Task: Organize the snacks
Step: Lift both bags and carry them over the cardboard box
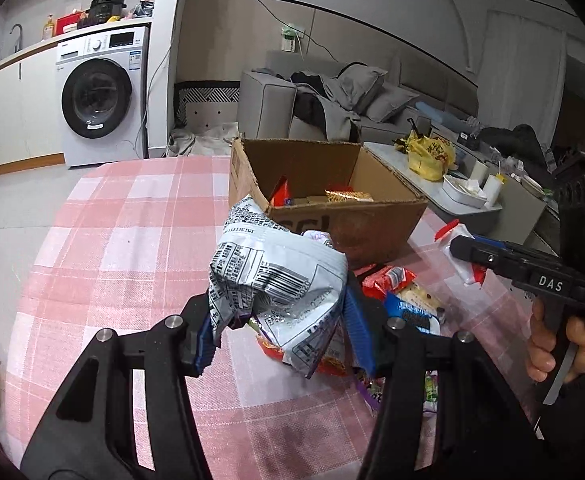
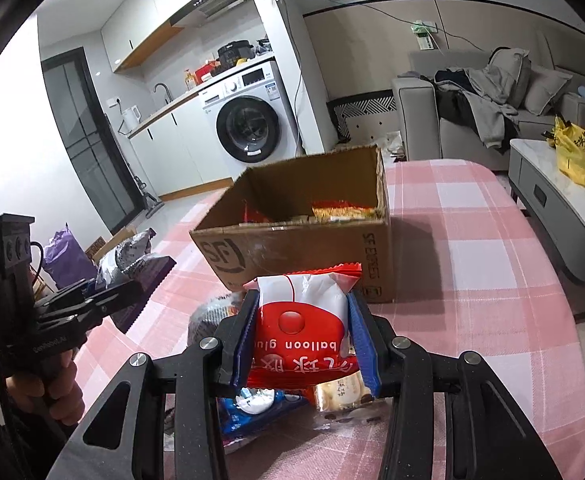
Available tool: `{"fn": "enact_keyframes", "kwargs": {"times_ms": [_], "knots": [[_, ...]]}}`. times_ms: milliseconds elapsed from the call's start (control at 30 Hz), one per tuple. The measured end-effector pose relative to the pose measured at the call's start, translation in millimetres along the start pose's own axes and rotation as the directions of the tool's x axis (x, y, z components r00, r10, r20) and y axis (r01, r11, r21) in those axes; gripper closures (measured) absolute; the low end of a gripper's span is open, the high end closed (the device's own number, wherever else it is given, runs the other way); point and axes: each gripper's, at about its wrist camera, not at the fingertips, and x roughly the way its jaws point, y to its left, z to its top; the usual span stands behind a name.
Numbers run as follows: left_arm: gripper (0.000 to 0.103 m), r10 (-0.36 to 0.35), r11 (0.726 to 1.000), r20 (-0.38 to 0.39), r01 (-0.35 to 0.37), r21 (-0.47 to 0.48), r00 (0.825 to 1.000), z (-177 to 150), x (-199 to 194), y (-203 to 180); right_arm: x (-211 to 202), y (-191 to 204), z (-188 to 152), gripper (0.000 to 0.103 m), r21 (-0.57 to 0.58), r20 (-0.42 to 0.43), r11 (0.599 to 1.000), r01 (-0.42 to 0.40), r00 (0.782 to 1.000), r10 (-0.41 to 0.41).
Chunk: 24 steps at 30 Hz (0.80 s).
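Two packets are up: the left gripper [image 1: 280, 316] pinches a silver bag [image 1: 272, 272], the right gripper [image 2: 302, 344] a red pack [image 2: 304, 320], both just short of the box [image 2: 304, 236] ahead; the right seems nearer.

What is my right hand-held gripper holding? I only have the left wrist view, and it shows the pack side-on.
Observer: A red and white snack pack printed "balloon glu", clamped between the right hand-held gripper pads.
Operator: Anything under it?
Observer: Yes, a blue packet and a tan one lie on the checked cloth below.
Operator: Any marking on the box?
Observer: The cardboard box has "SF" on the side facing this camera.
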Motion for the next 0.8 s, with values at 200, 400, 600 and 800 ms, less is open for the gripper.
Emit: {"fn": "enact_keyframes", "kwargs": {"times_ms": [200, 400, 600, 800], "knots": [[0.052, -0.001, 1.0, 0.018, 0.002, -0.018, 1.0, 11.1, -2.1, -0.6, -5.4, 6.6, 11.7, 0.059, -0.005, 0.023, 1.0, -0.022, 0.999, 0.022], [0.052, -0.008, 1.0, 0.036, 0.008, -0.014, 0.999, 28.2, 1.3, -9.0, -4.5, 11.4, 25.1, 0.059, -0.012, 0.036, 0.999, -0.036, 0.999, 0.036], [0.052, -0.006, 1.0, 0.05, 0.006, 0.005, 0.999, 48.2, 9.2, -21.0, -2.1, 14.9, 38.7, 0.059, -0.02, 0.052, 0.999, -0.04, 0.998, 0.041], [0.052, 0.007, 1.0, 0.053, -0.008, 0.013, 0.999, 62.1, 16.4, -25.4, 2.2, 14.4, 47.3, 0.059, -0.024, 0.061, 0.999, -0.038, 0.997, 0.039]]}}
